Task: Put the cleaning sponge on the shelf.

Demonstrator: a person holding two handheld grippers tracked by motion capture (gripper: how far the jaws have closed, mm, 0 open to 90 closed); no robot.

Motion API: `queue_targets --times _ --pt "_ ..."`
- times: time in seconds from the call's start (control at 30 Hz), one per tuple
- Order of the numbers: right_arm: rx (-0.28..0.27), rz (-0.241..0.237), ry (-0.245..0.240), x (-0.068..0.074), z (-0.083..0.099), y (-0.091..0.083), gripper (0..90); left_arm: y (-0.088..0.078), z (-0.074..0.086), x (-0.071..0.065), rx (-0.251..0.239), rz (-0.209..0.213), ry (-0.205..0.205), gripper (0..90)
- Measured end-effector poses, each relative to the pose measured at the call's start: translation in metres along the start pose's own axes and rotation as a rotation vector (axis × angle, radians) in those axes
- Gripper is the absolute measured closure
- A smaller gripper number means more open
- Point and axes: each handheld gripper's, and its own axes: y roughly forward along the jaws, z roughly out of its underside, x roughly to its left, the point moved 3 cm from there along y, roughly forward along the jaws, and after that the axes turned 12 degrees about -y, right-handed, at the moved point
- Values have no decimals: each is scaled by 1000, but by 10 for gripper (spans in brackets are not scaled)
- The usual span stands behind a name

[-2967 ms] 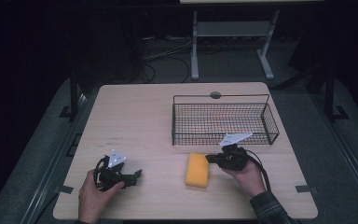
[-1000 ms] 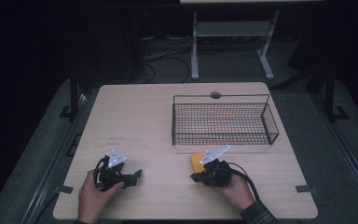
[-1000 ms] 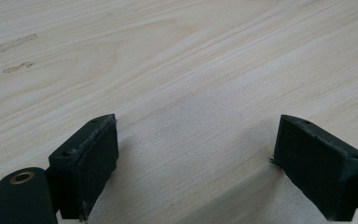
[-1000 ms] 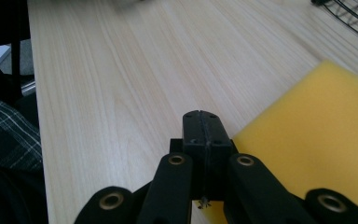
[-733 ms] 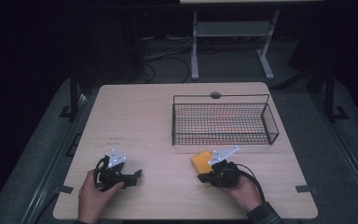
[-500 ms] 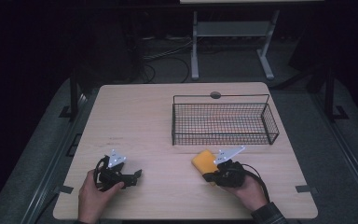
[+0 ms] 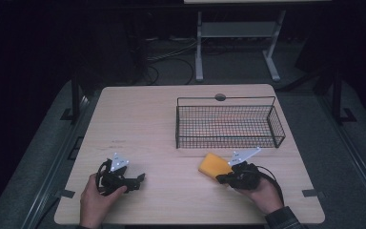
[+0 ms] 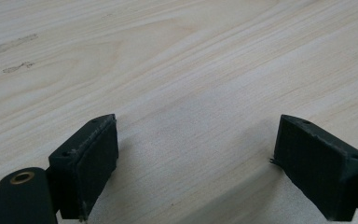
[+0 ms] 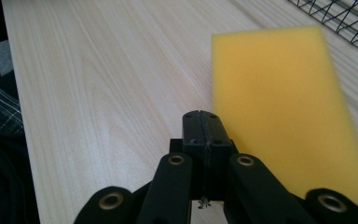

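Observation:
A yellow sponge (image 7: 214, 165) lies flat on the wooden table (image 7: 147, 124), turned at an angle, just in front of the wire basket (image 7: 228, 128). My right gripper (image 7: 224, 178) rests at the sponge's near right corner. In the right gripper view its jaws (image 9: 203, 128) are pressed together with nothing between them, and the sponge (image 9: 279, 102) lies right beside them on the right. My left gripper (image 7: 139, 180) sits low over the table at the front left. Its jaws (image 8: 196, 163) stand wide open over bare wood.
The black wire basket (image 9: 349, 18) stands at the back right of the table, with nothing visible inside. A round hole (image 7: 220, 97) sits at the far edge behind it. A checked sleeve (image 9: 0, 112) shows at the table's near edge. Dark floor and cables lie beyond.
My right gripper came left onto the sponge, then drew back toward the right. The sponge turned from upright to slanted and shifted slightly right. The left gripper stayed still.

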Motion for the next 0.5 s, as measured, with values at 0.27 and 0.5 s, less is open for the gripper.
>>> queue_targets --times 0.27,0.5 --pt "14 3 17 -3 -4 -8 744 0 0 0 -1 0 0 128" --pt "54 43 18 -5 -10 -16 572 0 0 0 -4 1 -4 129"
